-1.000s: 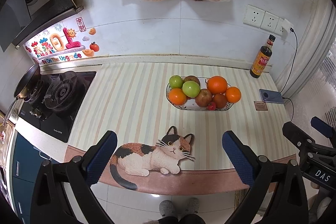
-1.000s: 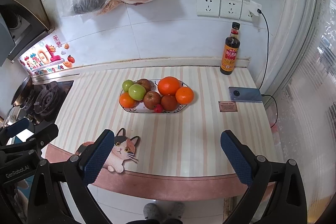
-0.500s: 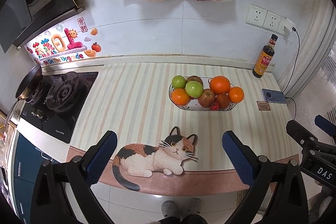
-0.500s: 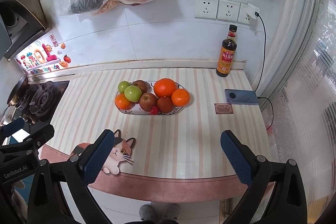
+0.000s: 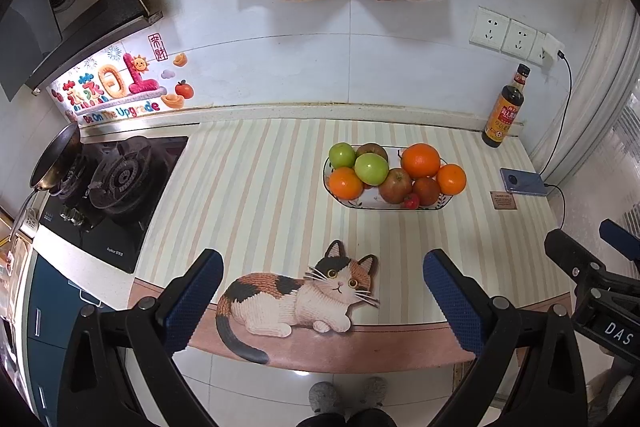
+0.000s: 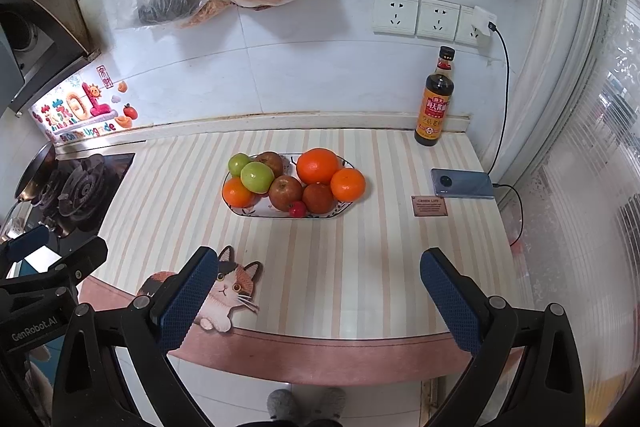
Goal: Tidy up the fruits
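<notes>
The striped counter (image 6: 360,267) holds a plate (image 6: 240,209) of fruit, a dark bottle (image 6: 434,107), a phone (image 6: 462,183), a small card (image 6: 429,205) and a stove (image 6: 76,191).

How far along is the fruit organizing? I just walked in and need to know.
Nothing looks sorted yet: the oranges, green apples and red apples sit mixed together in the dish. Nothing is in hand; the left gripper and right gripper are both open and empty, short of the dish. All the picking and sorting is left.

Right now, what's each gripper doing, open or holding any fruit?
Left gripper: open, holding nothing.
Right gripper: open, holding nothing.
</notes>
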A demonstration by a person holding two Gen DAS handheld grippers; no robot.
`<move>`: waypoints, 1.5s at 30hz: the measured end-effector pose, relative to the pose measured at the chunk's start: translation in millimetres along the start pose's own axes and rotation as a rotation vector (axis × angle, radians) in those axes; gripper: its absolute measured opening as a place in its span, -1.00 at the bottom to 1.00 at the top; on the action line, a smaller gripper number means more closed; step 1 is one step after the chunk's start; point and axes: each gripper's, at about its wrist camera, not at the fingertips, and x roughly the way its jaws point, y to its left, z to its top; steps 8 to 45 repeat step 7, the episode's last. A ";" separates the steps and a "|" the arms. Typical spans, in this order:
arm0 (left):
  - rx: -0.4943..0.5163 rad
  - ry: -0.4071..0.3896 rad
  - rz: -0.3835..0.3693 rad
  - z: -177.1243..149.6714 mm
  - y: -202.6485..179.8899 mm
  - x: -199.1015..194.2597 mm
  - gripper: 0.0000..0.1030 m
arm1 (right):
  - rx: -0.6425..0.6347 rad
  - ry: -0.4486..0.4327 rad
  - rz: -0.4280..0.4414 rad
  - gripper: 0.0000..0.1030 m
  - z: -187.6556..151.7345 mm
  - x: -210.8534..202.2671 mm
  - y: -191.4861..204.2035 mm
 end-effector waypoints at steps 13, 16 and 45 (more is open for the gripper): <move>-0.001 0.000 -0.002 1.1 -0.3 0.1 0.99 | -0.001 0.007 0.001 1.00 -0.8 1.6 1.7; -0.001 0.000 -0.002 1.1 -0.3 0.1 0.99 | -0.001 0.007 0.001 1.00 -0.8 1.6 1.7; -0.001 0.000 -0.002 1.1 -0.3 0.1 0.99 | -0.001 0.007 0.001 1.00 -0.8 1.6 1.7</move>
